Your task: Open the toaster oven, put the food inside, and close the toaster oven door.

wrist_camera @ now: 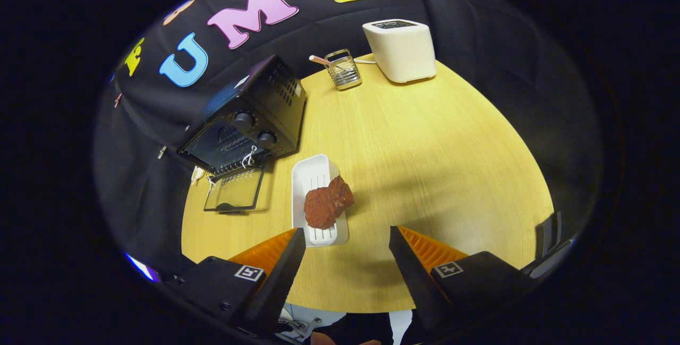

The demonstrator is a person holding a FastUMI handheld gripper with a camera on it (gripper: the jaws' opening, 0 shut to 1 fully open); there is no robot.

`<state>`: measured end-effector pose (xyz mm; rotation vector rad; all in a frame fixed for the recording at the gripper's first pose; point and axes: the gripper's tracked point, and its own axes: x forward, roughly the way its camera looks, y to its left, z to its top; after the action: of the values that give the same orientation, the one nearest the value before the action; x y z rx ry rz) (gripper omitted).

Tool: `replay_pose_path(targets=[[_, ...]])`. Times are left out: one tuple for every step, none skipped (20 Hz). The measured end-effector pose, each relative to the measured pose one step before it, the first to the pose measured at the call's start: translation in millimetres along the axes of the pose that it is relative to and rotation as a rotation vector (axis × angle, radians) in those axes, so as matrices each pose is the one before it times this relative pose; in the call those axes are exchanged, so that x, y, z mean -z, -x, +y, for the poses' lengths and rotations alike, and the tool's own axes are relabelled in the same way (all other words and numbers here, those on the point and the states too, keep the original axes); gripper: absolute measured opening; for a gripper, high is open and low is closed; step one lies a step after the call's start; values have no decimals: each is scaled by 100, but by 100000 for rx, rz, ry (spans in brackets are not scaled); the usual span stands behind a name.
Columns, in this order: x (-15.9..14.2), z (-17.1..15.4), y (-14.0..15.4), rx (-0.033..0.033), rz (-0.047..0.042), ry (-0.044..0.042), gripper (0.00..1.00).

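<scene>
Wooden table [425,148] holds toaster [401,50], utensil caddy [343,69]; jaws spread wide, empty

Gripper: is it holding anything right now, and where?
Nothing. The gripper is open above the table; the food lies on its tray ahead.

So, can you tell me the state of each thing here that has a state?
toaster oven: door open, lying flat on the table
white tray: holds the food
food: on the tray, not yet in the oven
gripper: open, holding nothing
wire holder: upright
</scene>
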<state>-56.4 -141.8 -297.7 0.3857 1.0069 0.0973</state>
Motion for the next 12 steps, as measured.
replay_pose_path(targets=[[-200,19,-683,-2013,1543,-106,99],[-226,-37,-720,-1327,1721,210,99],[-289,-46,-883,-1067,1447,14,98],[-156,-40,-621,-757,2137,-23,97],[-221,-63,-581,-740,1360,-120,95],[-263,192,-482,-1623,1284,-600,90],[-222,154,-321,-857,920,-141,86],[-206,23,-335,-91,1276,115,79],[-34,-22,-270,-84,2130,652,77],[102,1,-264,52,2488,962,75],[71,-11,-336,-188,2576,1150,73],[54,-10,-299,36,2719,1182,69]])
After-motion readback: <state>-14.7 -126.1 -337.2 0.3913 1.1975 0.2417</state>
